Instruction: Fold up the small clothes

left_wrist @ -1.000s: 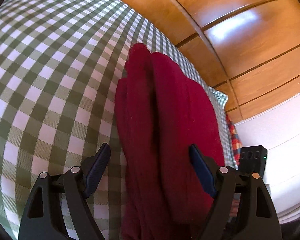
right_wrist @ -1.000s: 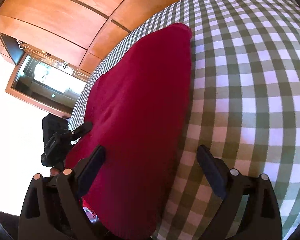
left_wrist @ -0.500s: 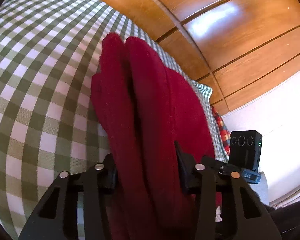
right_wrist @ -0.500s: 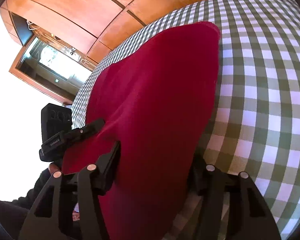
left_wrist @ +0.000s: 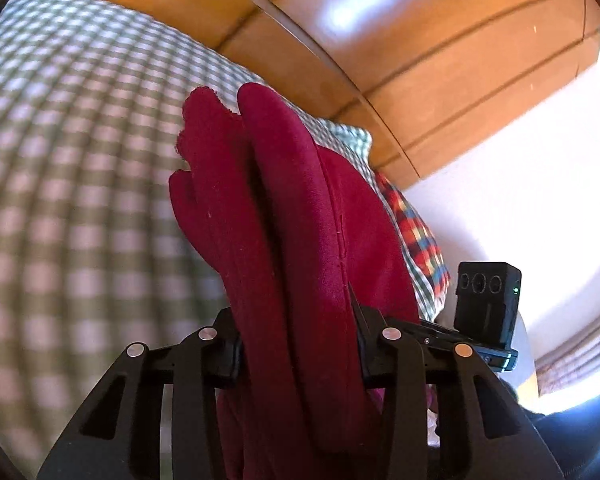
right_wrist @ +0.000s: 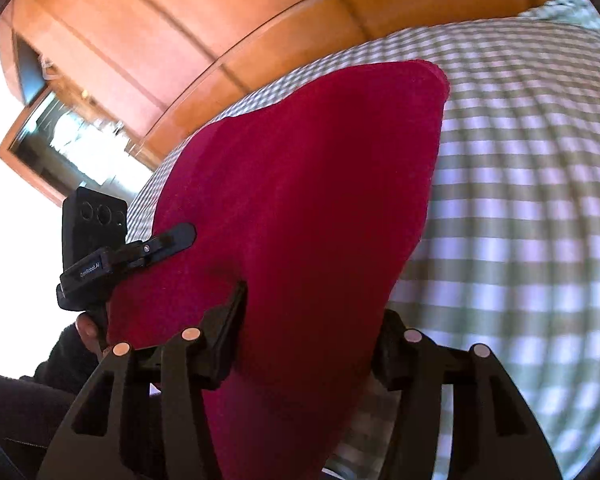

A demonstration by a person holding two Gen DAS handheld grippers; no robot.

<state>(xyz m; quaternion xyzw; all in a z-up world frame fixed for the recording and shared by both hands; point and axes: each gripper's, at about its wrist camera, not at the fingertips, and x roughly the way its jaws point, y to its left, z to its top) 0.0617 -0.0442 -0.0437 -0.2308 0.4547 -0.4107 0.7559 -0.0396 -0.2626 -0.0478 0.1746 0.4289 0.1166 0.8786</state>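
A dark red garment (left_wrist: pixel 292 220) lies folded lengthwise in thick layers on the green-and-white checked cover (left_wrist: pixel 80 160). Its near end is lifted. My left gripper (left_wrist: pixel 296 344) has this near end bunched between its jaws, which are closing and press on the cloth. In the right wrist view the same red garment (right_wrist: pixel 300 184) stretches away over the checked cover (right_wrist: pixel 520 200), and my right gripper (right_wrist: pixel 308 340) is shut on its near edge. The left gripper (right_wrist: pixel 96 248) shows at the garment's left side there, and the right gripper (left_wrist: pixel 486 312) at the right in the left wrist view.
Wooden wall panels (left_wrist: pixel 420 40) rise behind the checked surface. A red, blue and yellow plaid cloth (left_wrist: pixel 416 236) lies at the cover's far right edge. A wood-framed opening (right_wrist: pixel 72 140) sits at the left. A person's hand (right_wrist: pixel 88 328) holds the left gripper.
Both grippers went from wide open beside the garment to closed on its near end. Both have risen, lifting that end off the cover, and the views have tilted toward the wall.
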